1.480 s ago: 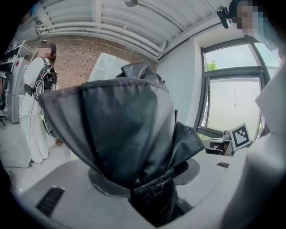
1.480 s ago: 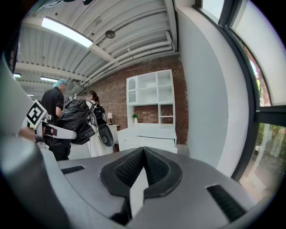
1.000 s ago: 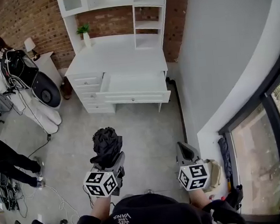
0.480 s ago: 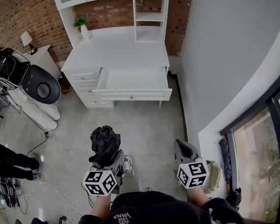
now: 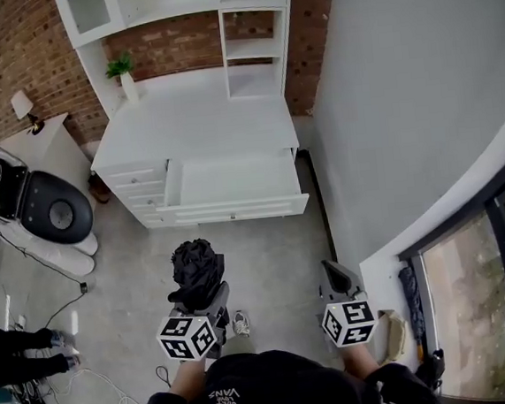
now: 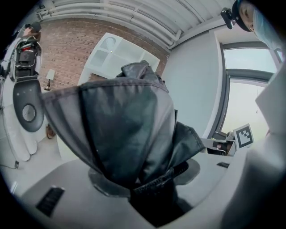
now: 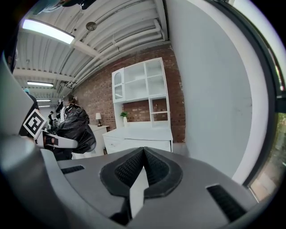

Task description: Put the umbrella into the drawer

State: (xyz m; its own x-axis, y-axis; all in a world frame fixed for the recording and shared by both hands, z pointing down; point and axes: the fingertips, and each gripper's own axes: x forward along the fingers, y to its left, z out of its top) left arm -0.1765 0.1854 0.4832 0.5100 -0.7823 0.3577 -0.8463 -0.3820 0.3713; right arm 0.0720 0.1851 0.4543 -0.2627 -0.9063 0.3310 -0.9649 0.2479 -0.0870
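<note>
A folded black umbrella (image 5: 196,266) sticks out forward from my left gripper (image 5: 199,292), whose jaws are shut on its lower end. In the left gripper view the umbrella (image 6: 120,129) fills most of the picture, and the left gripper (image 6: 152,190) clamps its strapped base. The white desk's wide drawer (image 5: 233,179) stands pulled open ahead, with nothing visible inside. My right gripper (image 5: 335,273) is level with the left one and holds nothing. Its pads (image 7: 154,167) meet at the tips of the right gripper (image 7: 143,152). Both grippers are over the floor, short of the drawer.
The white desk with a hutch (image 5: 194,127) stands against a brick wall, with a small plant (image 5: 118,66) on it. A white side table with a lamp (image 5: 23,105) and a black-and-white device (image 5: 53,211) are at the left. A person's legs (image 5: 17,344) and cables are at the lower left. A grey wall (image 5: 405,120) is at the right.
Both grippers have moved toward the desk, and the open drawer is now closer in front. The umbrella stays in the left gripper. The person at the far left has left the view.
</note>
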